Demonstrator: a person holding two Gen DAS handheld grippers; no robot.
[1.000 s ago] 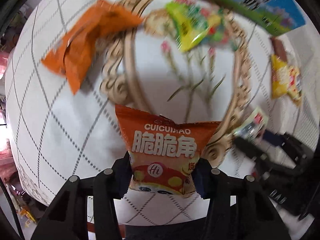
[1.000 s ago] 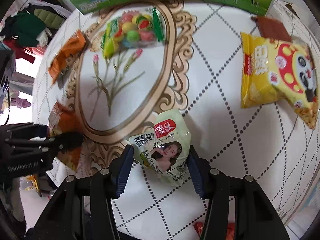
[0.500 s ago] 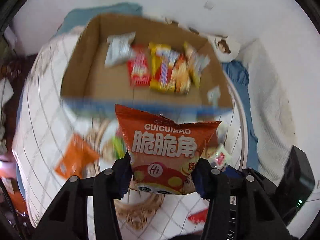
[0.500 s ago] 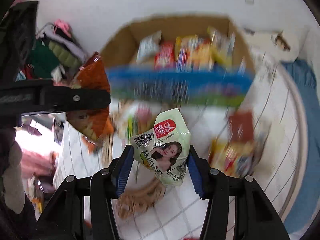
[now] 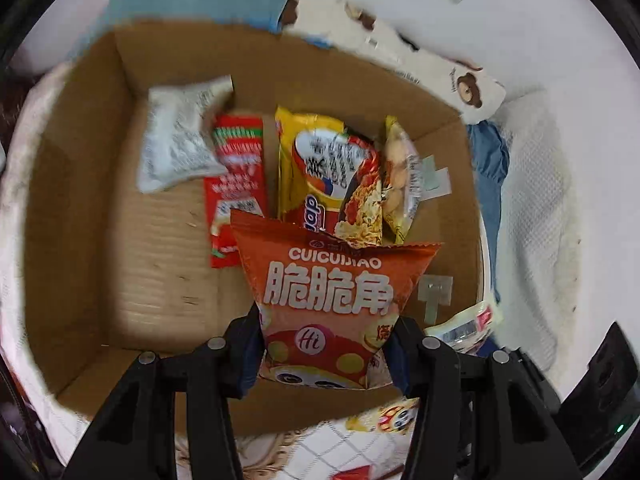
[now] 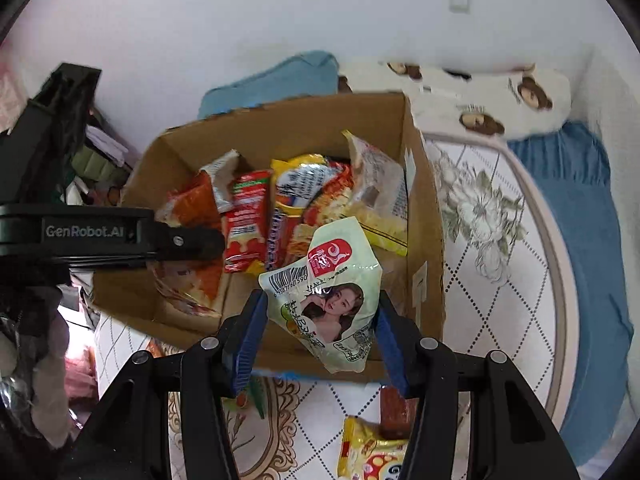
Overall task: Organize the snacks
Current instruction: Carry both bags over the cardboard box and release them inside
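Left gripper [image 5: 324, 344]: my jaws clamp the orange snack bag [image 5: 328, 300], centre frame, over the cardboard box [image 5: 80, 208].
Right gripper [image 6: 318, 330]: my jaws clamp the pale green packet [image 6: 328, 296], over the box's lower right.
Next: lower before releasing; aim for bare floor, lower left.

The cardboard box [image 5: 80, 216] is matt brown, its floor ribbed with corrugation. The orange snack bag [image 5: 332, 300] is glossy printed film, and so is the pale green packet [image 6: 332, 300] (crinkled, catching glare). The silver pouch [image 5: 176, 140] looks foil-like. Each hand-held gripper [image 6: 316, 336] is matt black plastic with blue pads.
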